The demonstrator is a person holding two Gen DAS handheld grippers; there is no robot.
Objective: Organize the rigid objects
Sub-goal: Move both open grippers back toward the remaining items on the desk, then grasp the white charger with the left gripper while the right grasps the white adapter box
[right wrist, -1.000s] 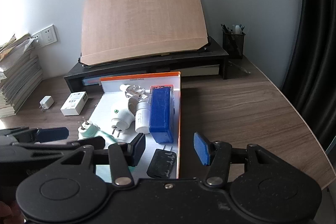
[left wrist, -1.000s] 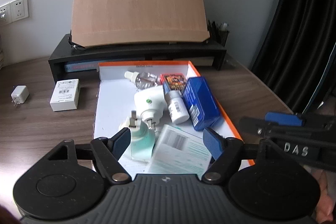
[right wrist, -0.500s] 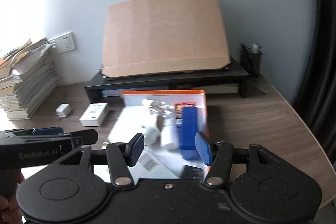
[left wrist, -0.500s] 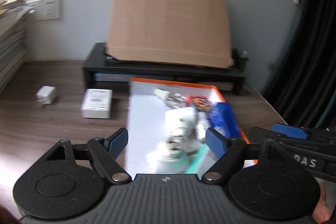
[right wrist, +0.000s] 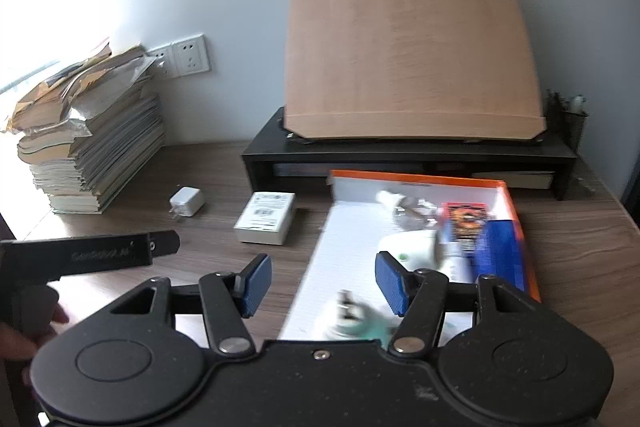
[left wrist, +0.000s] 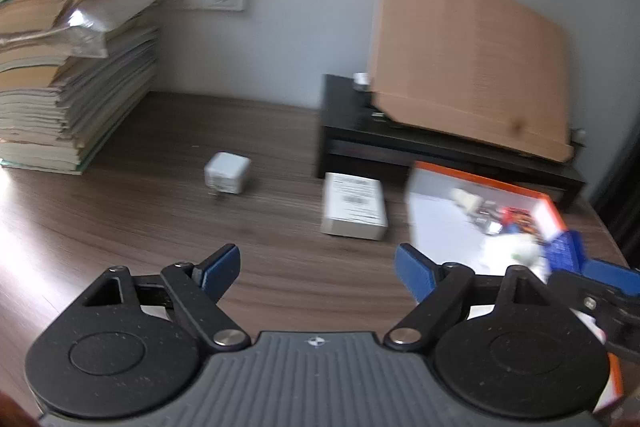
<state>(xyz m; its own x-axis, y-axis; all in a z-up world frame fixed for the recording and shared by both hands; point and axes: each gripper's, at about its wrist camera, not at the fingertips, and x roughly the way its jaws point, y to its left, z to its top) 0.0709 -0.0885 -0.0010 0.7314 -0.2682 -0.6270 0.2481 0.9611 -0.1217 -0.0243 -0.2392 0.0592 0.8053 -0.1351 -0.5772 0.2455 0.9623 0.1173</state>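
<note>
An orange-rimmed white box lid [right wrist: 516, 211] [left wrist: 440, 195] holds a blue box [right wrist: 502, 253], a white plug-in device [right wrist: 412, 247], a small white bottle [right wrist: 456, 267], a red card pack [right wrist: 466, 215] and a teal plug-in [right wrist: 352, 315]. Left of it on the table lie a white carton [right wrist: 266, 217] [left wrist: 354, 205] and a white charger cube [right wrist: 186, 203] [left wrist: 227, 173]. My left gripper [left wrist: 316, 269] hovers over bare table, jaws opening, nothing between them. My right gripper [right wrist: 322, 285] hangs over the lid's near left edge, jaws opening, nothing gripped.
A black monitor riser [right wrist: 408, 157] carries a leaning brown board [right wrist: 412, 59] at the back. A tall stack of papers [right wrist: 92, 147] [left wrist: 68, 87] fills the far left. Wall sockets [right wrist: 186, 57] sit behind it. A pen holder [right wrist: 568, 123] stands at the riser's right end.
Both views have swung left: the lid's contents slid to the right of each picture and the paper stack came into sight. Both grippers' jaws stand wider apart.
</note>
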